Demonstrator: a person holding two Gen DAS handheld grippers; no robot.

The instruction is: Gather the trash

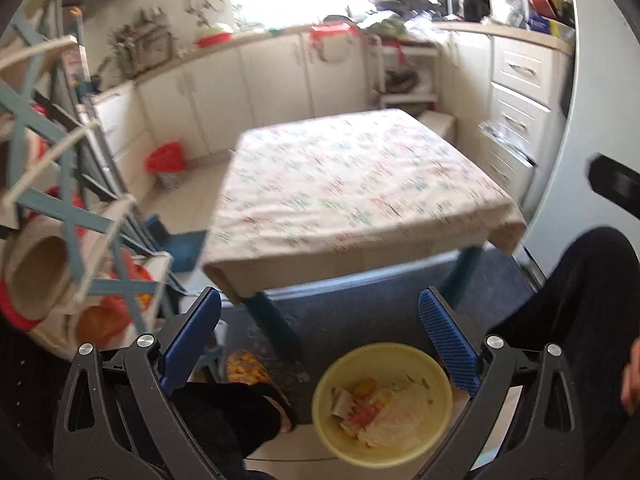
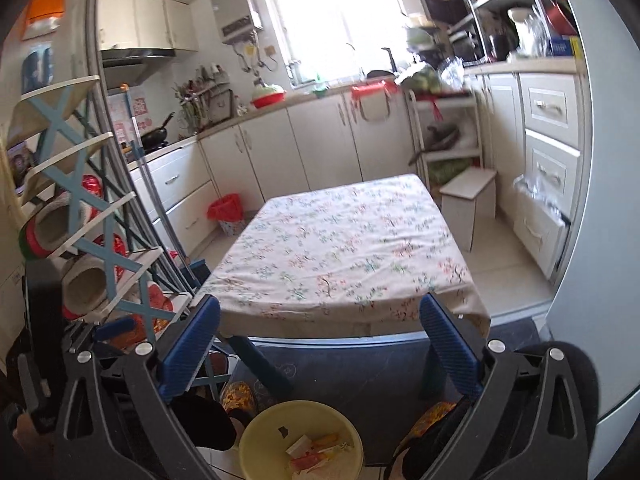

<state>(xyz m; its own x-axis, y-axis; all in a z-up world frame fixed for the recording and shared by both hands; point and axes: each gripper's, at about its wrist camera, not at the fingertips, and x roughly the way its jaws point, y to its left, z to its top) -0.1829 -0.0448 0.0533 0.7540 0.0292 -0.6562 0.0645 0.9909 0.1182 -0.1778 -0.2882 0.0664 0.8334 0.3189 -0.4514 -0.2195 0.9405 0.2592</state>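
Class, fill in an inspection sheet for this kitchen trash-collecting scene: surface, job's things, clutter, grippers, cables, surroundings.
Surface: table under a floral cloth, nothing seen on top.
Job's things: yellow bowl on the floor, holding wrappers and scraps.
Clutter: red-lined bin by the cabinets; crowded shelf rack.
Grippers: left hand-held gripper and right hand-held gripper both open, nothing between the fingers.
Cables: nothing seen.
Surroundings: white cabinets, bright window, small stool.

Daylight blows out the window (image 2: 332,20); left view motion-blurred, both bent by fisheye at edges.
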